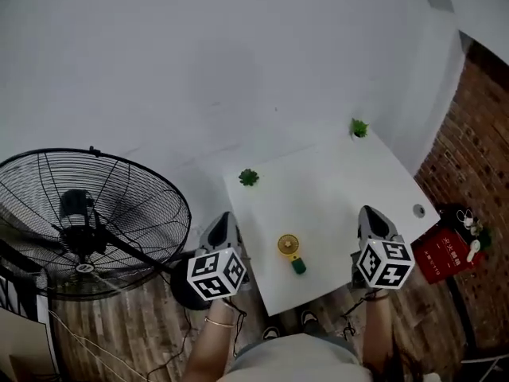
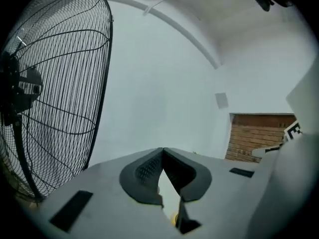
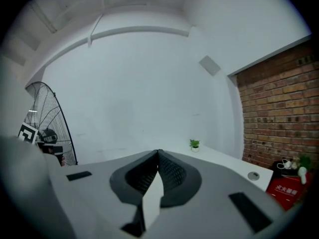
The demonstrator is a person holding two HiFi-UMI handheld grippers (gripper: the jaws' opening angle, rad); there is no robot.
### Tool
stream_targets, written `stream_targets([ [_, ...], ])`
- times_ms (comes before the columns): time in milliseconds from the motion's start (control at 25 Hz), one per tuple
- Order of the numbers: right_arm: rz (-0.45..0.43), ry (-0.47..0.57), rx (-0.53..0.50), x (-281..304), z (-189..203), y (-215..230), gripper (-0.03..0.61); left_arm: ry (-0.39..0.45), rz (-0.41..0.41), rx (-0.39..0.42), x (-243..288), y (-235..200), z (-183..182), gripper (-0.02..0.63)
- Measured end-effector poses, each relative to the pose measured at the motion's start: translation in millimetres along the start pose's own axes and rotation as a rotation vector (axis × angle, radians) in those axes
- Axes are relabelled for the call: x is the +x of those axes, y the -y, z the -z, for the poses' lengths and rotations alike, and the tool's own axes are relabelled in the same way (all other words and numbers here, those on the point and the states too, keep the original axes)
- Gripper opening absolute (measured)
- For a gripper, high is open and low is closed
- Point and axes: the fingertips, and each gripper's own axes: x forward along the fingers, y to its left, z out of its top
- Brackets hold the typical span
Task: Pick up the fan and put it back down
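Pedestal fan, large, black wire cage (image 1: 91, 225), fills lower left of head view, standing on wood floor beside the white rectangular table (image 1: 334, 189). Same cage takes the left side of the left gripper view (image 2: 55, 83) and sits small at the left edge of the right gripper view (image 3: 47, 133).

Left gripper (image 1: 225, 216) hangs at the table's lower left edge, right gripper (image 1: 367, 211) over the table's lower right part. Both sets of jaws are closed tip to tip, nothing between them (image 2: 163, 149) (image 3: 158, 152).

Red box (image 1: 447, 253) on the floor, right of the table.

Small yellow handheld fan with green handle (image 1: 293, 255) lies flat on the table, lower centre, between the two grippers, touching neither.

Two small green plants: one at the table's upper left part (image 1: 249, 177), one at the far corner (image 1: 359, 128).
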Motion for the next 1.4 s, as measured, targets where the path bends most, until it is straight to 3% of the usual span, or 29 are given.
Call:
stream_targets([
  [280,0.045,0.067,0.061,-18,-8,24,0.001,0.005,0.001,0.015,-1,5,-8,0.011],
  [480,0.052,0.078,-0.002,-21,-11,20,0.000,-0.001,-0.008,0.014,-3,3,-6,0.011],
  [1400,0.001,0.067,-0.071,-1,-16,5,0.000,-0.019,-0.067,0.006,-7,-19,4,0.012],
])
